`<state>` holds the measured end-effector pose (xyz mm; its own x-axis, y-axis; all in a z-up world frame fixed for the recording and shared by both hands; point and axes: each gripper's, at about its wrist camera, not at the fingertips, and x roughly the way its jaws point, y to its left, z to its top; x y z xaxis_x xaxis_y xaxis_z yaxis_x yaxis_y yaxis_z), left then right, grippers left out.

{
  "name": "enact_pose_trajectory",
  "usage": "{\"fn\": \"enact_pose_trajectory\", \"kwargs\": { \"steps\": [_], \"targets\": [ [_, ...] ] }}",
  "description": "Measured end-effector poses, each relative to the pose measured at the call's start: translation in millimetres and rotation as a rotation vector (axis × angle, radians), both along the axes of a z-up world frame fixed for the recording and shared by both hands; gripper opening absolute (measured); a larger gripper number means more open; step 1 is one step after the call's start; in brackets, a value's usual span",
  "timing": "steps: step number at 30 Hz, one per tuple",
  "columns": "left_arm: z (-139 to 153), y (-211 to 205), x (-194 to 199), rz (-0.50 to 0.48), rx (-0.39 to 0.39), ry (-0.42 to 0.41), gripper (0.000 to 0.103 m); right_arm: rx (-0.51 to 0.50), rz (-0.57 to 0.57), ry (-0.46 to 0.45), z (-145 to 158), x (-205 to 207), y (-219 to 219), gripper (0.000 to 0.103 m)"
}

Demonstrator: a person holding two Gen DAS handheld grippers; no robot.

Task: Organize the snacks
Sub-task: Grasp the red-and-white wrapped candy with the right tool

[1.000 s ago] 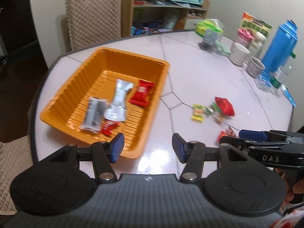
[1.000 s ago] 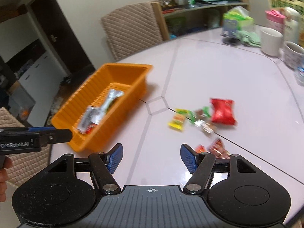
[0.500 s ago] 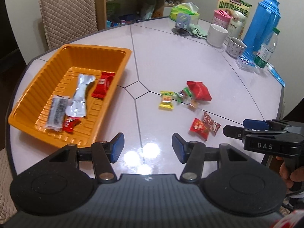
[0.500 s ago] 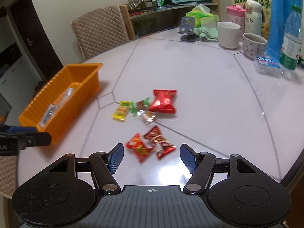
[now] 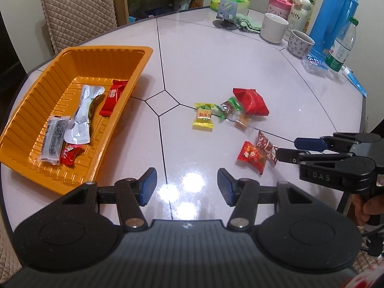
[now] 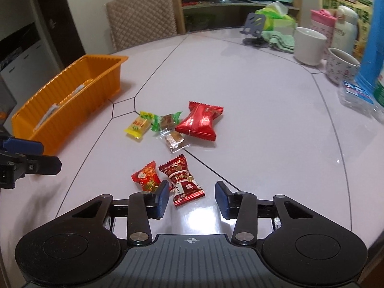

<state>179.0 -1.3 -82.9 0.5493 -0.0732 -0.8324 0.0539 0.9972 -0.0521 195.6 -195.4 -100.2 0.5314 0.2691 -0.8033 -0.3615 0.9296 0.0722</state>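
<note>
Currently both grippers hang above the white table [image 5: 216,55] with jaws spread wide and nothing held: left gripper [image 5: 187,186] near the orange tray [image 5: 141,64], right gripper [image 6: 191,199] low over a dark red candy [image 6: 183,182], with a bright red candy [image 6: 147,176] beside its left finger. Tray holds a silver pouch [image 5: 82,115], red bar [image 5: 112,98], grey packet [image 5: 54,141] and small red candy [image 5: 70,154]. Farther out sit a yellow candy [image 6: 139,126], green-wrapped candy [image 6: 166,121], clear-wrapped candy [image 6: 175,140] and big red packet [image 6: 199,121], clustered together.
</note>
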Motion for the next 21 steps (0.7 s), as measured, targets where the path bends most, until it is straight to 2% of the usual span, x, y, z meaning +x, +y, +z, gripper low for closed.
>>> {"fn": "enact_pose_trajectory", "kwargs": {
  "steps": [15,18,21],
  "targets": [
    [-12,-9,18,-0.008,0.005,0.012,0.053,-0.018,0.088,0.017,-19,21,15,0.037],
    [-14,-11,23,-0.015,0.007,0.008,0.053,-0.021,0.094,0.009,-20,23,15,0.027],
    [-16,-12,29,-0.021,0.009,0.005,0.053,-0.025,0.105,0.006,-19,24,15,0.025]
  ]
}}
